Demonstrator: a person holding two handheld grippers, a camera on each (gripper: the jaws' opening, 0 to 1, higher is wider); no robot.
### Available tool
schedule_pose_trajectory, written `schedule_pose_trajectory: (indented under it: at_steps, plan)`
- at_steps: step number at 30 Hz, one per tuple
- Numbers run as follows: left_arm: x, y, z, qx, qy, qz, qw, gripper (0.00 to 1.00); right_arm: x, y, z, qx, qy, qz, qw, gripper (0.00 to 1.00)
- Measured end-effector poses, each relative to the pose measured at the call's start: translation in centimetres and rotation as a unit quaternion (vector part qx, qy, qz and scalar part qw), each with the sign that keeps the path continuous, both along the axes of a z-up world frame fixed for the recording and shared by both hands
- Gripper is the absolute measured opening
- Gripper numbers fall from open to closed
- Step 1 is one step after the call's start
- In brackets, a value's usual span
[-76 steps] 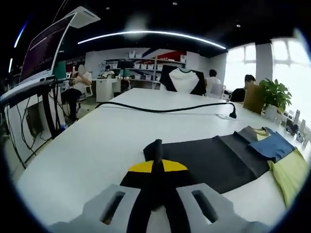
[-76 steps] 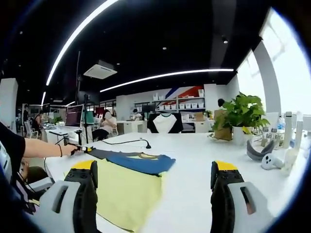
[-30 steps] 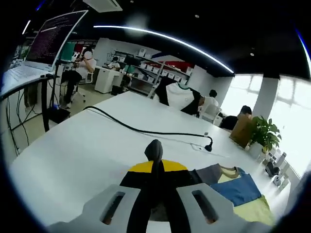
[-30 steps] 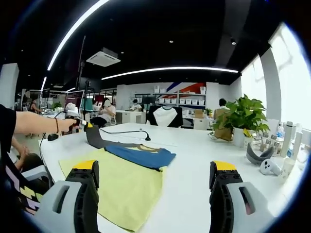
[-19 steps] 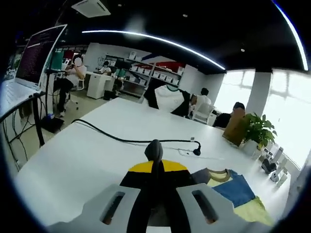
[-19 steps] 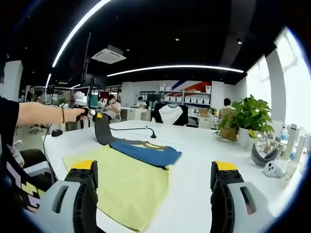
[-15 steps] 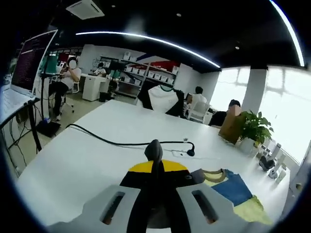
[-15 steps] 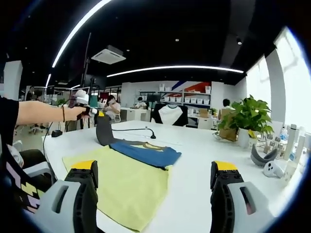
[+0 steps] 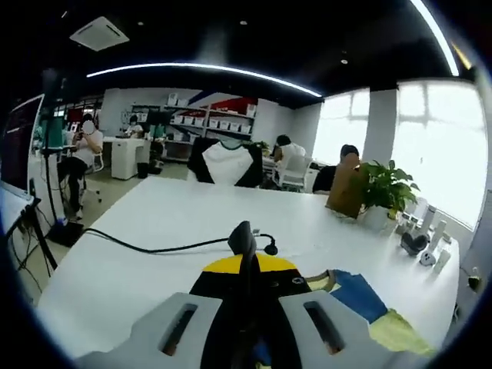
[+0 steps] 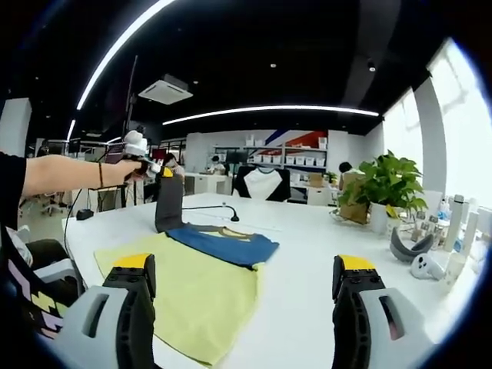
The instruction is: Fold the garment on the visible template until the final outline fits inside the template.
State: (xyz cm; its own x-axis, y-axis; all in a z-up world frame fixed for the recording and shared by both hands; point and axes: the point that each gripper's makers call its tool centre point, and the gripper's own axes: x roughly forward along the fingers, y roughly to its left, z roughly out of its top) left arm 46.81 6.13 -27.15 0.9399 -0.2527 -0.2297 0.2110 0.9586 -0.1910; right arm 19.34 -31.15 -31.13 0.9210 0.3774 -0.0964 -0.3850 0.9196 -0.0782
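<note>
Garment (image 10: 201, 261), its dark sleeve (image 10: 169, 206) pinched in the left gripper (image 9: 244, 265)'s closed fingers at centre left, could drag off the bench (image 10: 307, 254) if overpulled; the right gripper (image 10: 244, 286)'s fingers gape empty.

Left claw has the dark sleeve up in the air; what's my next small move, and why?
Probably carry the left claw across over the blue part of the garment and lower it. The dark sleeve hangs lifted from the shut claw beside the garment's edge, while the right claw is open and holds nothing.
</note>
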Motion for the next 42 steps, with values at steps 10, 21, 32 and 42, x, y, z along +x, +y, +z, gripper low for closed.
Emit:
schedule_pose_trajectory:
  at_steps: [10, 21, 32, 42]
  plan:
    - [0.0, -3.8, 1.3, 0.03, -0.014, -0.033, 0.9989, 0.03, -0.2, -0.5, 0.6, 0.0, -0.013, -0.008, 0.9999, 0.98]
    - [0.1, -9.3, 1.4, 0.074, -0.032, -0.096, 0.9921, 0.03, -0.2, 0.2, 0.2, -0.023, -0.008, 0.001, 0.9997, 0.99]
    - [0.5, -14.2, 0.4, 0.077, -0.027, -0.138, 0.9871, 0.03, -0.1, -0.2, 0.2, -0.016, -0.006, -0.003, 0.9998, 0.99]
    - [0.6, -16.3, -2.3, 0.078, -0.026, -0.145, 0.9861, 0.03, -0.1, -0.1, 0.1, -0.011, -0.003, 0.001, 0.9999, 0.98]
